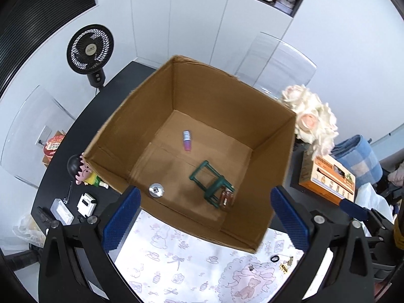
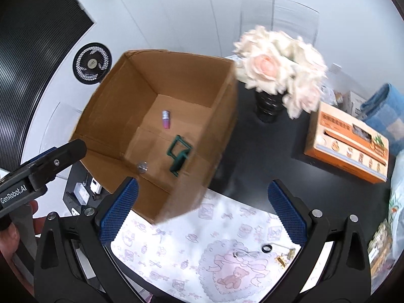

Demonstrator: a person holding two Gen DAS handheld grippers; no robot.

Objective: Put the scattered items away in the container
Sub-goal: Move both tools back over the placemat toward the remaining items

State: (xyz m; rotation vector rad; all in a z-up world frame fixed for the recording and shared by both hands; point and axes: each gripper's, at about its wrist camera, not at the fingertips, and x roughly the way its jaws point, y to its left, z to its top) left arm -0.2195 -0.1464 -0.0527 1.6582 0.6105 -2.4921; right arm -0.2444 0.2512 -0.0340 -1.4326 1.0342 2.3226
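A lived-in home room — white wardrobe doors (image 1: 197, 22), fan (image 1: 89, 49), rose bouquet (image 2: 280, 68).

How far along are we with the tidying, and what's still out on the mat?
Done: the cardboard box holds a pink tube, a green frame, an amber bottle and a silver disc. In hand: nothing; both the left tongs and right tongs are open. Left: a black ring, gold bits and a metal clip on the patterned mat.

Left gripper (image 1: 205, 219) spread wide and empty, right gripper (image 2: 203, 214) likewise
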